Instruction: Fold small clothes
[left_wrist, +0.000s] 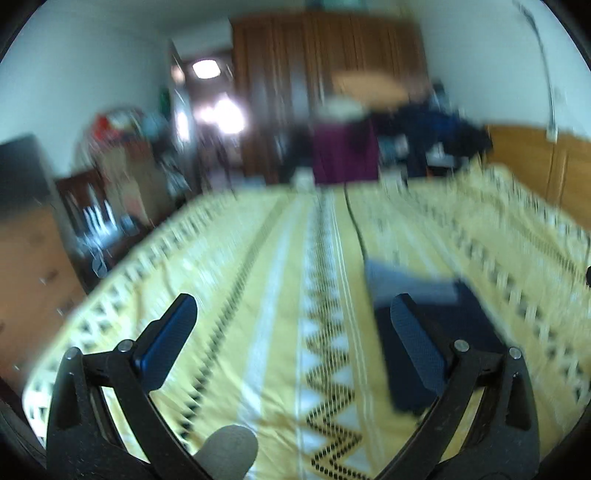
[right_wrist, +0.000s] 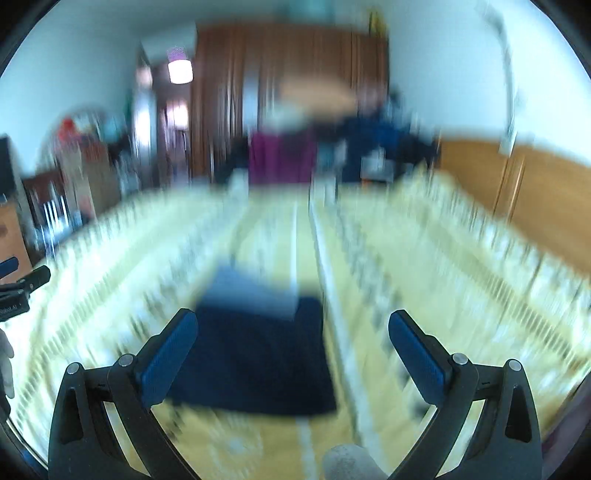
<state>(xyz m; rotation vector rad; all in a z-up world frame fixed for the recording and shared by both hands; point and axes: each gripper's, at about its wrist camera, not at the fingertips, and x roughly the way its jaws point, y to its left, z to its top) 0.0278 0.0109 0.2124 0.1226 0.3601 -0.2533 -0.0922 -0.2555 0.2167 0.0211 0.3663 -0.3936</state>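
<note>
R gripper (right_wrist: 291, 332) jaws wide apart, empty; dark blue folded garment (right_wrist: 255, 362) on yellow bedspread (right_wrist: 443, 266); pic blurred.

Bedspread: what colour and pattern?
Yellow bedspread with white stripes and black zigzag bands; clearest in the left wrist view.

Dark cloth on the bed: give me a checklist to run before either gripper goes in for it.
1. Left gripper jaws wide apart, nothing held: ok.
2. Right gripper jaws wide apart, nothing held: ok.
3. Dark cloth lies on the yellow bedspread, in view of both cameras: ok.
4. Cloth lined up with a gripper: ahead of the right one, slightly left of centre, ok; off to the right of the left one, not ok.
5. Cloth edges and folds readable: cannot tell, both views are motion-blurred.
6. Paler blue-grey piece at the far end, separate or same garment: cannot tell.
</note>
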